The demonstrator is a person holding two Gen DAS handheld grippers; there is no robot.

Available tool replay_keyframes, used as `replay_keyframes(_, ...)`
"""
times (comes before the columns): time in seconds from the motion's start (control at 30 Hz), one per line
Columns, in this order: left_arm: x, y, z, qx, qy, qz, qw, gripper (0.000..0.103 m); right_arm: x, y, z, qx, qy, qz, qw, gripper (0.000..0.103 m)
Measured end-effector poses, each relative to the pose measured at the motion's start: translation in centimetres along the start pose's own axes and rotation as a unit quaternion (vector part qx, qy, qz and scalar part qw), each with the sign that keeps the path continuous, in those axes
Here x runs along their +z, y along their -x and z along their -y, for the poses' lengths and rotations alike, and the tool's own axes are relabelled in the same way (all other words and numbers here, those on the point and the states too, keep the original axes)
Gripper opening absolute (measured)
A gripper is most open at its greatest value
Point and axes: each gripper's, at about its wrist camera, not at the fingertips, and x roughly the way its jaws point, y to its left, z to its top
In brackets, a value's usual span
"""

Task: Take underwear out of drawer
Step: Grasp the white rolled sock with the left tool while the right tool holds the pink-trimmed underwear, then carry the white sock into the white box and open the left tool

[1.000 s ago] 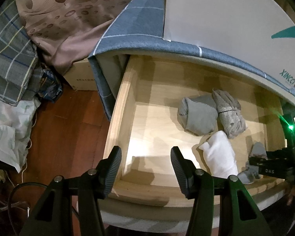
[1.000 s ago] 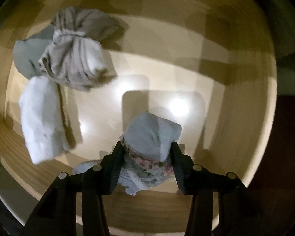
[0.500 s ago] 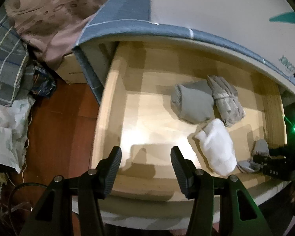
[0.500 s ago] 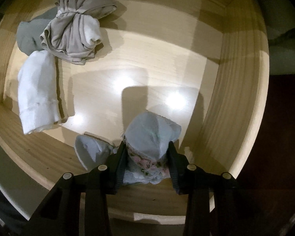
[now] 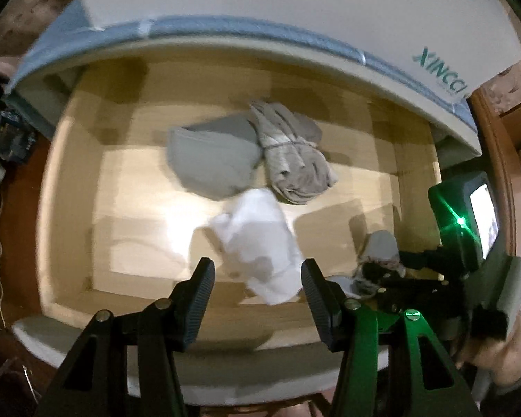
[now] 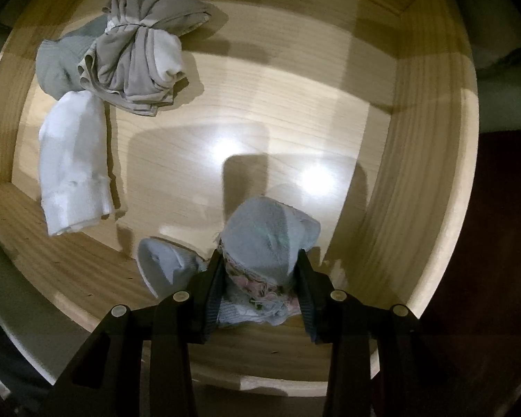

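An open wooden drawer (image 5: 69,180) (image 6: 430,160) holds several folded garments. My right gripper (image 6: 260,278) is shut on a light blue piece of underwear (image 6: 267,239) with a pink frayed edge, held just above the drawer's front right corner; it also shows in the left wrist view (image 5: 380,246). A white garment (image 5: 257,243) (image 6: 73,160), a grey folded one (image 5: 212,160) (image 6: 59,66) and a beige knotted one (image 5: 291,160) (image 6: 139,59) lie on the drawer floor. My left gripper (image 5: 257,278) is open and empty, above the drawer's front edge near the white garment.
A bed edge with blue-grey sheet (image 5: 225,31) and a white box (image 5: 295,3) overhang the drawer's back. Wood floor and clutter (image 5: 3,139) lie to the left. The right gripper's body with a green light (image 5: 462,222) is at the right.
My left gripper has swung right and closer over the drawer, now facing the white garment. My right gripper has pulled back and up with the blue underwear in it.
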Motion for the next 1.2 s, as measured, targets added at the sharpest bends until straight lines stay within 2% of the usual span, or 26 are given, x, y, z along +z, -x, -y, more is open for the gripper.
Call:
replay_keyframes(0.2,0.8,-2.7,0.8,0.008,0.012,-0.019,0.9997,0.053,-0.2,0.2,1.7,0.034,-0.010,-0.004,0.999,0.035)
replay_keyframes(0.43,1.8,-5.3,-0.2,0.021,0.049,-0.049,0.9974,0.056,0.2,0.2,2.2,0.038,-0.011,-0.007,0.999,0.035)
replay_keyframes(0.63,2.3,-6.8,0.6,0.049,0.036,-0.063,0.9961,0.059,0.4,0.2,2.8,0.039,-0.012,-0.008,0.999,0.035)
replay_keyframes(0.87,2.9,-8.2,1.0,0.055,0.022,-0.089,0.9943,0.061,0.5,0.2,2.7,0.039,-0.011,-0.008,0.999,0.035)
replay_keyframes(1.2,3.0,-8.8,0.3,0.072,-0.018,-0.102,0.9920,0.058,0.6,0.2,2.8,0.039,-0.012,-0.008,0.999,0.036)
